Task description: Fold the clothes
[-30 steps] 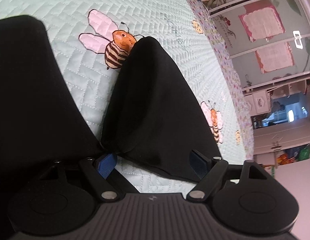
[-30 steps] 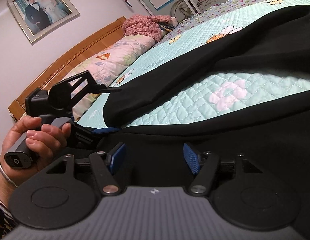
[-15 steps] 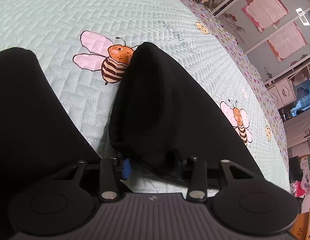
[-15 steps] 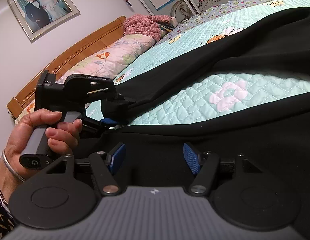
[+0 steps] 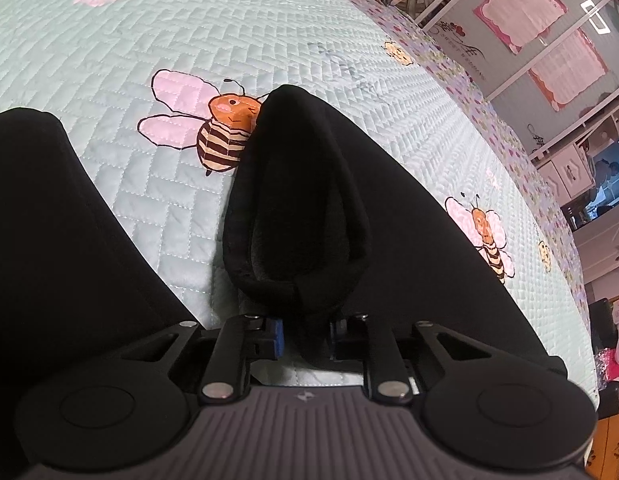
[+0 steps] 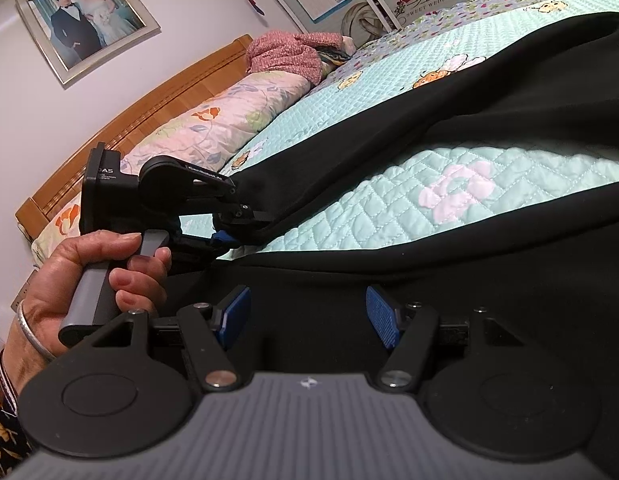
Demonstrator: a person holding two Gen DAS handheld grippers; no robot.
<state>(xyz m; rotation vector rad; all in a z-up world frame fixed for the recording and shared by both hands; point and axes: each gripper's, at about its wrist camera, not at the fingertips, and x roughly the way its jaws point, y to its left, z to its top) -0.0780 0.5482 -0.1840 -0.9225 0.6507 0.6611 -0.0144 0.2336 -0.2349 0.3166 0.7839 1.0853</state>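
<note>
Two tools | left tool (image 5: 304, 338) just closed, pinching black cuff (image 5: 293, 292) | right tool (image 6: 307, 316) spread over garment (image 6: 489, 280) | bed (image 5: 109, 60)

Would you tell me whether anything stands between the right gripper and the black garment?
Nothing visible does. The right gripper has its jaws open directly over the black garment, with only cloth ahead of them; the left gripper already pinches a cuff off to its side.

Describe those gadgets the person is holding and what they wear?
Each gripper is black plastic with two round discs, a ribbed grey body and blue ridged pads. The left gripper carries small white lettering. The hand wears a silver bangle and patterned sleeve.
</note>
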